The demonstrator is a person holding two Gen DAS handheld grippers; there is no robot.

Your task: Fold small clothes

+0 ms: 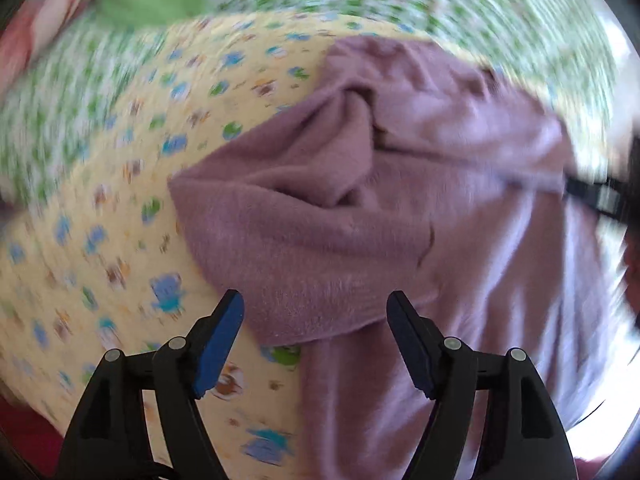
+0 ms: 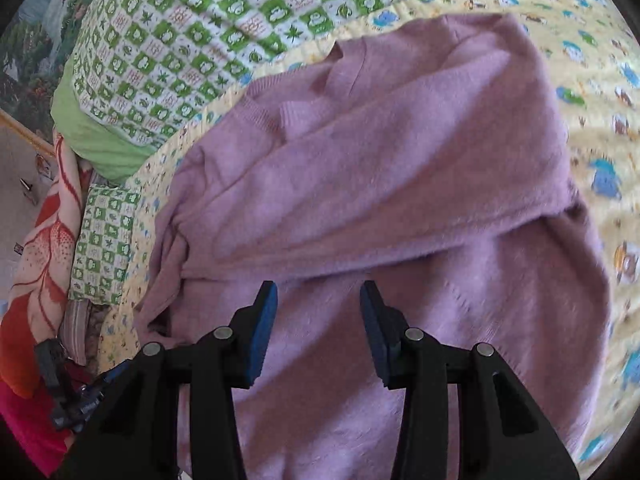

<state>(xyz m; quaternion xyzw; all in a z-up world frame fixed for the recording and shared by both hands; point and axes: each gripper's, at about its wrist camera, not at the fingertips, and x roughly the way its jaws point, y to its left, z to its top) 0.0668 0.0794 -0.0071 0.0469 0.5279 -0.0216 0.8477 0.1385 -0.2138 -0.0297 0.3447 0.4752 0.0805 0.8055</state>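
Observation:
A small mauve knit sweater (image 2: 380,184) lies on a yellow cartoon-print sheet (image 2: 592,92), with a sleeve folded across its body. In the left wrist view, which is motion-blurred, the sweater (image 1: 360,208) is bunched, with a folded edge near my fingers. My left gripper (image 1: 316,312) is open and empty, just over that folded edge. My right gripper (image 2: 318,300) is open and empty, above the lower body of the sweater. The other gripper (image 1: 600,196) shows at the right edge of the left wrist view.
A green-and-white checked quilt (image 2: 200,40) with a plain green edge (image 2: 92,136) lies past the sweater. A red and cream floral blanket (image 2: 44,264) hangs at the left of the bed. The floor (image 2: 20,168) shows beyond it.

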